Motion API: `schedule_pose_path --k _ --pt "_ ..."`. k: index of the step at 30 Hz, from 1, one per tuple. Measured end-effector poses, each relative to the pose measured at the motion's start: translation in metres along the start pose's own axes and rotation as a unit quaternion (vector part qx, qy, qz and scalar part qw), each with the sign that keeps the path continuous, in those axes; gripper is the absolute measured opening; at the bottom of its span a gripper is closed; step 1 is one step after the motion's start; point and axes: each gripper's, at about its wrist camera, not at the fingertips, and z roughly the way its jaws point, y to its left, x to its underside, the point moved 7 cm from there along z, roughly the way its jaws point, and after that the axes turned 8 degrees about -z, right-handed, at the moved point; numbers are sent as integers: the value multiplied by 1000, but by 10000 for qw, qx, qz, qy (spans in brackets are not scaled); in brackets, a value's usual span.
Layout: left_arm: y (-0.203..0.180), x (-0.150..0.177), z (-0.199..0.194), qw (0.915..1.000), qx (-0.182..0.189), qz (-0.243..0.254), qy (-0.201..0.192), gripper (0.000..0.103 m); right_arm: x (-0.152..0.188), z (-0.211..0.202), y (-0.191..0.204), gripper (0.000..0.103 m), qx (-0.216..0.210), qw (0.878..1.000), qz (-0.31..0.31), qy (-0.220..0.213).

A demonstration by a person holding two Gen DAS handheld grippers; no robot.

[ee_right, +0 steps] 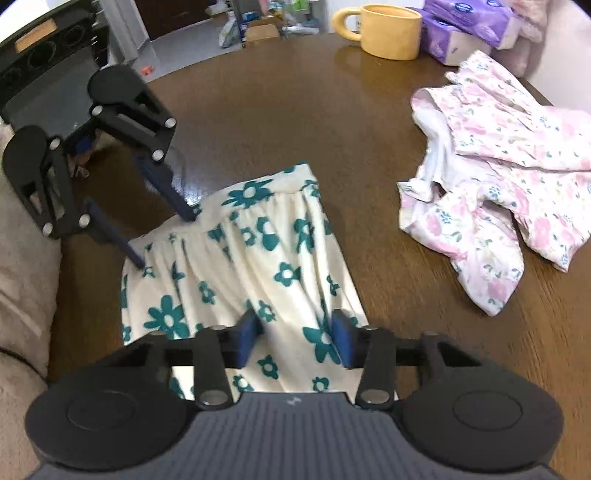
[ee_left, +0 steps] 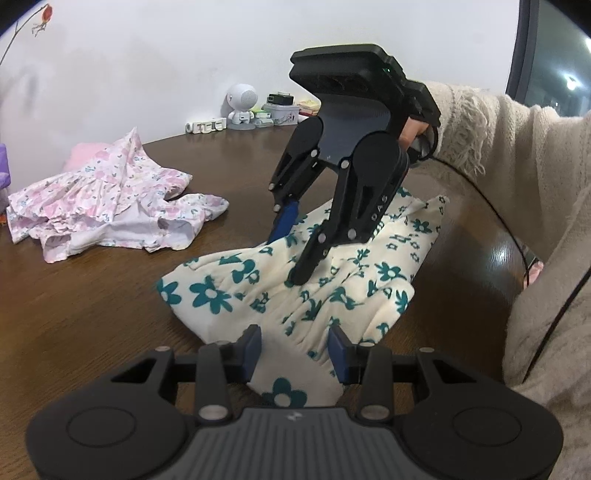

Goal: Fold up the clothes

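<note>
A: While the cream skirt with teal flowers (ee_right: 243,258) lies flattened near the tabletop's near edge, we have both tools on it. Our left gripper (ee_right: 166,240) stands with its jaws apart, tips pressing the gathered waistband end; it grips nothing.

B: And our right gripper (ee_left: 286,258) likewise stands parted, tips down on the cloth's middle, holding nothing. We judge we're smoothing or setting a fold line; whether a fold already lies in it we cannot tell.

A: Next calls for pinching an edge cleanly, one layer only.

B: Further off, the pink floral garment (ee_right: 509,192) sits crumpled toward the far side. Only the right view shows the yellow mug (ee_right: 388,31); only the left shows the white figurine (ee_left: 242,105).
</note>
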Motion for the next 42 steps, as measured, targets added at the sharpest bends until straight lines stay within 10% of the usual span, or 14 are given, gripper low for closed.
schedule_pose_path --k 6,11,13,21,27,34,42 --pt "4 3 -8 10000 -76 -33 8 45 2 -11 1 47 155 9998 60 -58" --pt "7 6 -15 9999 -139 -61 15 45 12 -9 -3 27 252 9991 288 -155" --pt "8 7 -19 9998 -175 -77 -1 45 12 -19 -6 50 360 9975 520 -317" --pt "7 10 -37 9989 -387 -204 -150 45 -18 -36 84 80 336 9950 -409 -846" --pt "-4 13 -27 9996 -268 -35 -26 45 -35 5 107 73 608 9922 -1014 -386" --pt "-4 16 -18 9998 -177 -53 29 45 -32 16 97 30 676 9900 -1213 -233" --pt "-6 3 -11 9998 -59 -13 -166 43 -18 -1 100 40 765 9906 -1039 -444"
